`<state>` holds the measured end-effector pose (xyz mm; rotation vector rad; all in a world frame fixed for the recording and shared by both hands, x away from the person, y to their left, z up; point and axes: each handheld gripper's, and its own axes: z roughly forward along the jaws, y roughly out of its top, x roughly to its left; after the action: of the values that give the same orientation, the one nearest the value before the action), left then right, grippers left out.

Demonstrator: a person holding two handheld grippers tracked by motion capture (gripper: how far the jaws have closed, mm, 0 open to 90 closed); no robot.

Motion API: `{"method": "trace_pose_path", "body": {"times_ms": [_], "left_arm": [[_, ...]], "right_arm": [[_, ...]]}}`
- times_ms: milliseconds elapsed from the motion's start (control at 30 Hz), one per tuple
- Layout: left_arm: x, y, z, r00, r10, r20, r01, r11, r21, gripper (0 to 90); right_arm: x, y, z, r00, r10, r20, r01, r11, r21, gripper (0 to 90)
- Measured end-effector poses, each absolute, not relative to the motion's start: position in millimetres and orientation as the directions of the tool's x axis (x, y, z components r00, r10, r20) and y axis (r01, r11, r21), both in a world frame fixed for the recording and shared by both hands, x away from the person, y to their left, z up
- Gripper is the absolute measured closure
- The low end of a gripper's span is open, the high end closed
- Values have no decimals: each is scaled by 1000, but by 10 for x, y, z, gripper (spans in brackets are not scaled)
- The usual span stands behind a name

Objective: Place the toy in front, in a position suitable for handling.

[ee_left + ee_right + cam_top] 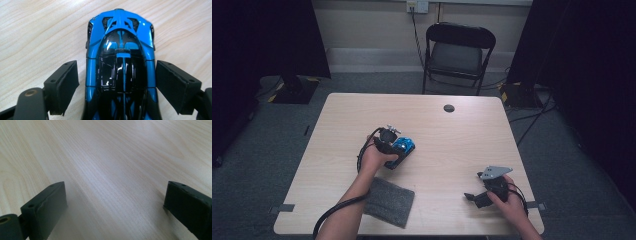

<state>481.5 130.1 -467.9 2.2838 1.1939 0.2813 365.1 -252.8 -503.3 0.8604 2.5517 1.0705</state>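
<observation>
A shiny blue and black toy car (404,146) stands on the pale wooden table (347,120), a little left of the middle. My left gripper (398,151) reaches over it from the near side, held in a hand. In the left gripper view the car (120,50) lies lengthwise between the two black pads (65,85); a gap shows on the left side and the right pad sits very close to the car's flank. My right gripper (472,196) rests near the front right corner, jaws wide apart. In the right gripper view, my right gripper (115,195) has bare wood between its jaws.
A grey felt pad (389,201) lies by the front edge under the left forearm. A dark cable grommet (449,108) sits near the table's far edge. A black folding chair (459,50) stands behind the table, with dark stands and cables on the floor at both sides.
</observation>
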Motion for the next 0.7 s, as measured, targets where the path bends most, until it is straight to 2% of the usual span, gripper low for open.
{"method": "trace_pose_path", "body": {"times_ms": [267, 333, 433, 700], "left_arm": [[4684, 1470, -4629, 572, 815, -91, 689, -418, 592, 190], [4648, 1503, -4621, 581, 809, -85, 684, -429, 590, 189], [4602, 1548, -4610, 585, 808, -76, 674, -432, 599, 189], [4488, 1699, -4623, 566, 820, -85, 683, -409, 605, 188]], "right_arm": [[3651, -2508, -5034, -798, 603, 10, 431, 558, 709, 15], [3647, -2495, -5031, -794, 608, 11, 434, 554, 711, 34], [3649, -2466, -4995, -792, 609, 38, 444, 533, 720, 142], [3608, -2256, -4876, -819, 572, 50, 423, 543, 725, 144]]}}
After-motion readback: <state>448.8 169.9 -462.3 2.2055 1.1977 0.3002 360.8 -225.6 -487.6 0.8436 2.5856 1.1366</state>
